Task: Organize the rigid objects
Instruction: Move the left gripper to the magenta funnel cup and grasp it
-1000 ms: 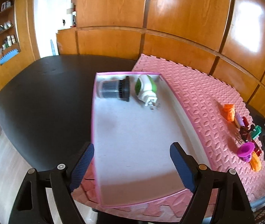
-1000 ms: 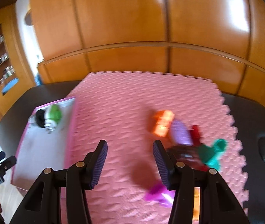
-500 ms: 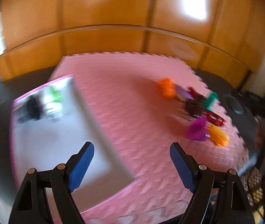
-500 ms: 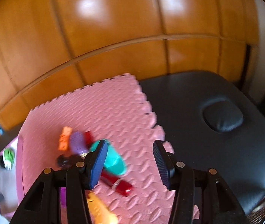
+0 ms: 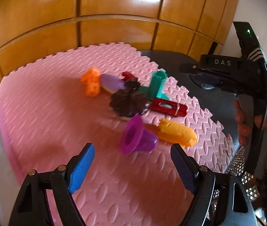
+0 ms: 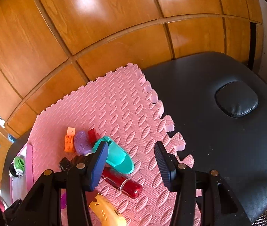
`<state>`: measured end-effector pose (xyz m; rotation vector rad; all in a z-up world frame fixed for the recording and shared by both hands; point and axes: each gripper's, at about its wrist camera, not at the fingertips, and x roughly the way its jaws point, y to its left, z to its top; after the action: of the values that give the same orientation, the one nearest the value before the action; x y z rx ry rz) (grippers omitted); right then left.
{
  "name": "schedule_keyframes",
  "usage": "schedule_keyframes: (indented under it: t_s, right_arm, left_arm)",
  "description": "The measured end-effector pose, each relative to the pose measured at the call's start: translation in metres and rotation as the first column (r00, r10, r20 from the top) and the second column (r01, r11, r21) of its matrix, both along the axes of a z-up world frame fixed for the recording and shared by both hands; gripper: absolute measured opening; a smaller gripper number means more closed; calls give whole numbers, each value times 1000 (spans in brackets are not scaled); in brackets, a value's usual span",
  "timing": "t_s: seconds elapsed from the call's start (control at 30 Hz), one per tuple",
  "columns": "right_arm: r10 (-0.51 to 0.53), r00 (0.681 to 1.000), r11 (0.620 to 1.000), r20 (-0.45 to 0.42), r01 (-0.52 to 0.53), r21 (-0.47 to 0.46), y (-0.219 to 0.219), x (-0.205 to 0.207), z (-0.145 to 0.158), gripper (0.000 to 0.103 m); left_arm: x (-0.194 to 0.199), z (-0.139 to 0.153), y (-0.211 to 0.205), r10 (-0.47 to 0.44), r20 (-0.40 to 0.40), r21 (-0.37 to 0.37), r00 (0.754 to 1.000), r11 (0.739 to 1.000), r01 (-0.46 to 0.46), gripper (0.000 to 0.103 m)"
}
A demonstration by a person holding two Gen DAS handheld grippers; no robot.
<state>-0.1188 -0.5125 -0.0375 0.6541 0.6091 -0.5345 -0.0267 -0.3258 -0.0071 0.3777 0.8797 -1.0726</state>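
Both grippers' fingers [image 5: 132, 166] [image 6: 131, 163] spread, empty; purple funnel [image 6: 63, 200] mostly hidden behind right fingers [image 6: 98, 164]

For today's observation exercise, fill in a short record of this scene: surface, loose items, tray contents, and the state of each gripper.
surface: pink foam mat on a black padded table
loose items: orange block, purple oval piece, dark fluted piece, teal holder, red cylinder, purple funnel, yellow-orange piece
tray contents: green-and-white plug-in device in the pink-rimmed tray
left gripper: open, empty, above the mat
right gripper: open, empty, above the teal holder and red cylinder
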Motion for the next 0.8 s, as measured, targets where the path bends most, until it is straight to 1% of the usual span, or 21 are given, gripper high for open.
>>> schedule_keyframes:
  t_s: [0.07, 0.1, 0.13, 0.2, 0.27, 0.37, 0.4, 0.43, 0.47, 0.6, 0.73, 0.8]
  right_arm:
    - [5, 1000, 1000, -3, -5, 8, 0, 1, -1, 51]
    - [9, 1000, 1000, 0, -9, 14, 0, 1, -1, 51]
    - [10, 1000, 1000, 2, -10, 17, 0, 1, -1, 51]
    - [11, 1000, 1000, 4, -11, 22, 0, 1, -1, 51]
    - [10, 1000, 999, 5, -11, 31, -1, 1, -2, 51]
    - [8, 1000, 999, 8, -8, 39, -3, 1, -3, 51]
    - [8, 1000, 999, 7, -9, 40, -3, 1, -3, 51]
    - [8, 1000, 999, 4, -8, 39, -3, 2, -3, 51]
    - [7, 1000, 999, 1, -7, 38, -3, 2, -3, 51]
    - [-1, 1000, 1000, -4, 1, 26, -3, 2, -3, 51]
    - [-7, 1000, 999, -6, 7, 34, -5, 1, -4, 51]
    - [-7, 1000, 999, -10, 7, 38, -5, 1, -5, 51]
  left_arm:
    - [1, -6, -11, -10, 5, 5, 1000, 1000, 10, 82]
    - [2, -9, -16, -15, 7, 13, 1000, 1000, 15, 80]
    - [2, -12, -18, -20, 8, 21, 1000, 1000, 20, 78]
    - [5, -21, -23, -24, 3, 41, 1000, 999, 23, 76]
    - [10, -28, -26, -16, -9, 53, 1000, 998, 16, 76]
    - [13, -35, -31, -19, -4, 58, 1000, 998, 19, 73]
    - [13, -36, -33, -23, 2, 59, 1000, 998, 23, 69]
    - [13, -37, -34, -28, 23, 56, 999, 998, 26, 59]
    - [13, -37, -35, -34, 26, 58, 999, 998, 32, 55]
    - [16, -34, -27, -22, 3, 23, 1000, 999, 22, 52]
    - [18, -31, -6, 33, -14, 10, 999, 999, -33, 51]
    - [17, -28, 5, 60, -10, 1, 998, 998, -60, 50]
